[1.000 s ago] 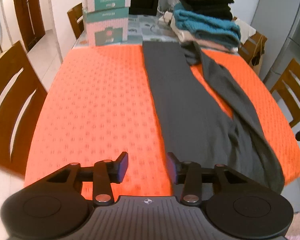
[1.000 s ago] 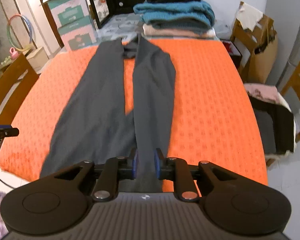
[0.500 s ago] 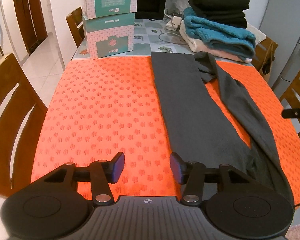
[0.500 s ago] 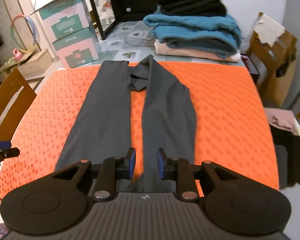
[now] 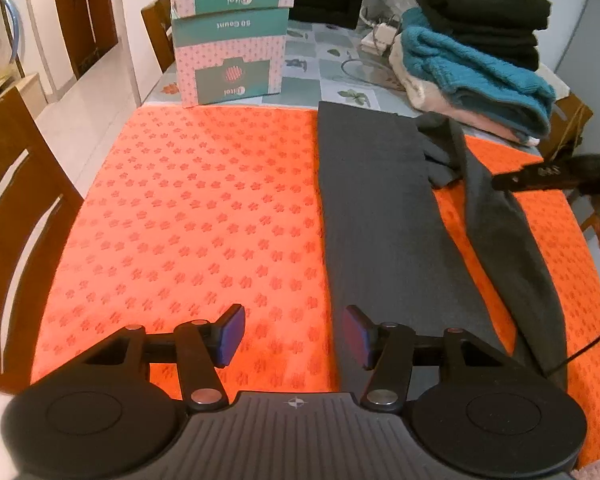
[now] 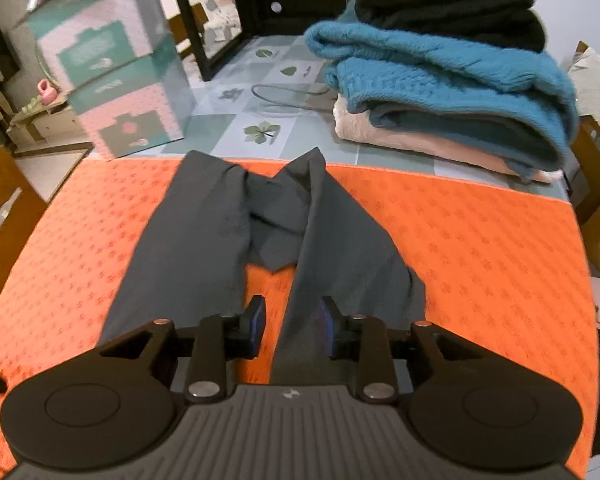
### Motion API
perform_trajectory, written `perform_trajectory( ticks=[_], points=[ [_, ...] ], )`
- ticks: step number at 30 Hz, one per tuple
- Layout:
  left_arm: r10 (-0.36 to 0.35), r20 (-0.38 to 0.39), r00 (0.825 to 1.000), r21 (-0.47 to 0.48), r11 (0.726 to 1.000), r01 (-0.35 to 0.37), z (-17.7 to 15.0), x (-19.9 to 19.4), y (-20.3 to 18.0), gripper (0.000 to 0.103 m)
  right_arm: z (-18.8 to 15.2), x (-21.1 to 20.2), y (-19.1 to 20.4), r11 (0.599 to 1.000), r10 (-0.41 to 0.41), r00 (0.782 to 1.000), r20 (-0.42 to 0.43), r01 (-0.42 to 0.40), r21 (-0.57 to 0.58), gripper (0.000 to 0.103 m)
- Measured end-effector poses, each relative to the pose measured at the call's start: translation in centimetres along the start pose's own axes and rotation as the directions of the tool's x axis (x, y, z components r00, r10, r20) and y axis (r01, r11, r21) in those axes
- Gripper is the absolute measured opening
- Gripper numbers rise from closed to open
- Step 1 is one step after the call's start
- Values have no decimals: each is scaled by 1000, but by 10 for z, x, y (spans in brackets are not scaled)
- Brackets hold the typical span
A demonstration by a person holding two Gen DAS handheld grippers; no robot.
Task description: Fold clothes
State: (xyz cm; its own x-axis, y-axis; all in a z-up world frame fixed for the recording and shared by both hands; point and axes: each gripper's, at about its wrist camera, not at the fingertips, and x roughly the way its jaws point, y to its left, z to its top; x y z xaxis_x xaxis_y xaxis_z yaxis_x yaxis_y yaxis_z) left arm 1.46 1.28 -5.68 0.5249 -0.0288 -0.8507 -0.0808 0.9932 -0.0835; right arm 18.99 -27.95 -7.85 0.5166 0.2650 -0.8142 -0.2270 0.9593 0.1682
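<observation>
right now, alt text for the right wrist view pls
Grey trousers lie spread in a V on an orange mat, with the right tool low over one leg, jaws opening and gripping nothing. Behind sit folded clothes and stacked boxes.

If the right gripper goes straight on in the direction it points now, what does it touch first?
Most likely the grey trousers: the right gripper, jaws opening with nothing pressed between the pads, points down at the right-hand leg lying on the orange cloth. The height above the fabric is unclear.

Dark grey trousers (image 5: pixel 380 216) lie flat on orange cloth (image 5: pixel 196 216), legs apparently splayed.
</observation>
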Motion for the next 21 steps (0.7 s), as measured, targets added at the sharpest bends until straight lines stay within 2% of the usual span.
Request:
perform_trajectory(
  ticks=[5,7,9,12,15,21],
  points=[
    [10,-44,999,3,1000,-10,15,24,-1,58,20,45,-2,999,-43,999,-24,43,2,41],
    [8,-59,998,12,1000,-8,20,33,-3,58,23,59,-3,998,-61,998,-35,61,0,37],
    [6,-66,998,27,1000,-4,24,39,-5,58,24,65,-5,998,-70,996,-48,69,-9,2],
    [-7,-66,998,50,999,10,29,45,-9,58,27,58,-10,998,-64,998,-29,64,-22,2],
    [-24,-70,997,60,998,28,32,50,-12,58,33,34,-23,999,-45,999,5,45,-20,2],
    [-53,-83,995,69,996,59,37,59,-17,58,53,-7,-84,998,-1,999,35,-1,63,2]
  ],
)
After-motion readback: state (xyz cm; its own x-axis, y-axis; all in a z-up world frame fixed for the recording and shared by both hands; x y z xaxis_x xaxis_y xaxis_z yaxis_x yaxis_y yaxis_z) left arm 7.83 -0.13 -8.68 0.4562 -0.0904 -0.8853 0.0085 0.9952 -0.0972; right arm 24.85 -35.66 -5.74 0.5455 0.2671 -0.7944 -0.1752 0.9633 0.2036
